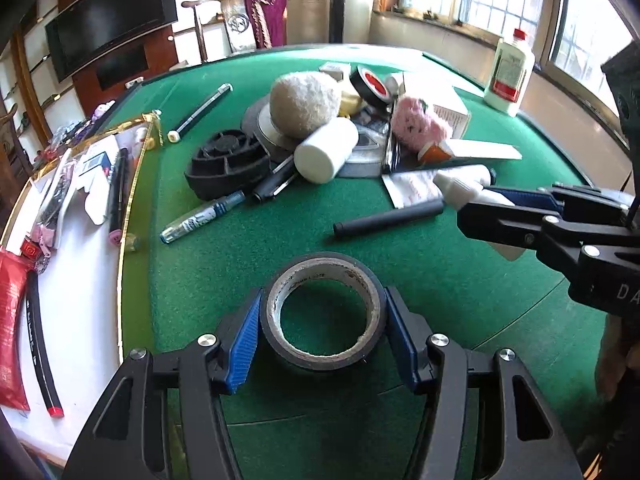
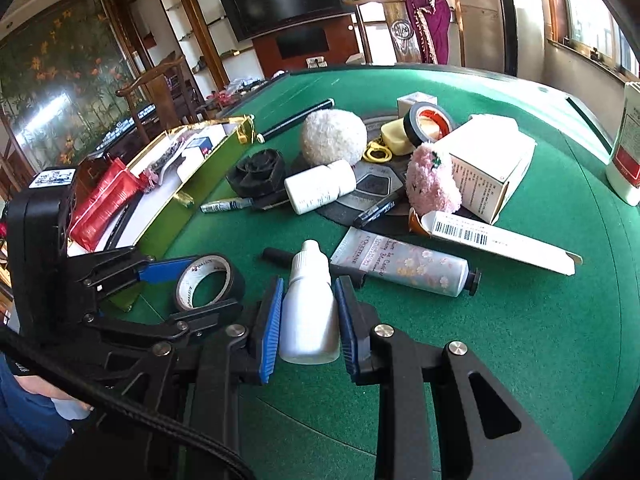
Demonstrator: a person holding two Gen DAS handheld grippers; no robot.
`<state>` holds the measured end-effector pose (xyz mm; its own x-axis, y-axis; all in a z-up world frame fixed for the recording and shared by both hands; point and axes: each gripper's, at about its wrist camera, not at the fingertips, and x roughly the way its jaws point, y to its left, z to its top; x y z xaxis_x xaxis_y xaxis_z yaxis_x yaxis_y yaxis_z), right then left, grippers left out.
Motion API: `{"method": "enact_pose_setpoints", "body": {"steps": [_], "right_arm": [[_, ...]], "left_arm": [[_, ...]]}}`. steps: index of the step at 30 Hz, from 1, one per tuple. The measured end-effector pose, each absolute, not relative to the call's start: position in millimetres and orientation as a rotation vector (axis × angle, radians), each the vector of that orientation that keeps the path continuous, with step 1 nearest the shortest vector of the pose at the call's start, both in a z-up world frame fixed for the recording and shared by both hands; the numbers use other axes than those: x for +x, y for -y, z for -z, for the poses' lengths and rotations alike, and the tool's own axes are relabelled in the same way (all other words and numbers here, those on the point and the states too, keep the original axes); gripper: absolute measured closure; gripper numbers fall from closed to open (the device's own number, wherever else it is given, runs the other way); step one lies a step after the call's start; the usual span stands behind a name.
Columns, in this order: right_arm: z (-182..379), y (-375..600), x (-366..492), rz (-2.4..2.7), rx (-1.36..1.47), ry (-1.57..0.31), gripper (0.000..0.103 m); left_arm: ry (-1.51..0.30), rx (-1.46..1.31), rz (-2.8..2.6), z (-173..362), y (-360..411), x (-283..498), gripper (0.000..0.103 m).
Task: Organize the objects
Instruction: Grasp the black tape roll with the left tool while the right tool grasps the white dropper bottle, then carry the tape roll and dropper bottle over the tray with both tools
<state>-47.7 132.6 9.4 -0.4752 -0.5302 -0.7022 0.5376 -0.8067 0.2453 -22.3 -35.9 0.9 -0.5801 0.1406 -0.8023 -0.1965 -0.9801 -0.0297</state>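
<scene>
A round table (image 1: 460, 288) covered in green felt fills both views, with a heap of small things near its middle. At its left edge sits a gold-rimmed tray (image 2: 168, 216) with a white floor, holding a red pouch (image 2: 104, 208), pens and small packets.

The left gripper (image 1: 323, 330) points down at the felt near the table's near edge. Its 2 blue pads press on opposite sides of a roll of black tape (image 1: 323, 316), which stands roughly flat with its hole showing green felt through it. The right wrist view shows the same roll (image 2: 210, 284) clamped between those fingers, just beside the tray's corner.

The right gripper (image 2: 308, 320) is closed on a small white dropper bottle (image 2: 310, 304); both blue pads touch its sides and the capped tip points away from the camera. From the left wrist view the bottle (image 1: 460, 192) sticks out past the fingers, toward the heap.

In the heap lie a white box (image 2: 492, 160), a cream fluffy ball (image 2: 334, 138), a pink plush toy (image 2: 432, 180), a black ribbed plastic piece (image 2: 258, 176), a white pill bottle (image 2: 320, 192) on its side, a second black tape roll with a red core (image 2: 428, 120), a long barcode carton (image 2: 500, 240) and a floral hand-cream tube (image 2: 404, 268). A black cylinder (image 1: 388, 218) lies on the felt between the 2 grippers. A tall white bottle with a red label (image 1: 510, 72) stands apart at the far right.
</scene>
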Motion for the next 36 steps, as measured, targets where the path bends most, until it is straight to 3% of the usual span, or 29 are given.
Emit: {"method": "enact_pose_setpoints", "body": {"steps": [9, 20, 36], "right_arm": [[-14, -137, -49, 2.292, 1.048, 0.03, 0.079], [-14, -140, -50, 2.305, 1.069, 0.123, 0.079], [-26, -67, -34, 2.201, 1.026, 0.127, 0.079]], "left_arm": [[-0.05, -1.294, -2.624, -13, 31, -13, 0.051], [0.124, -1.196, -2.628, -44, 69, 3, 0.05], [0.297, -1.103, -2.712, -65, 139, 23, 0.05]]}}
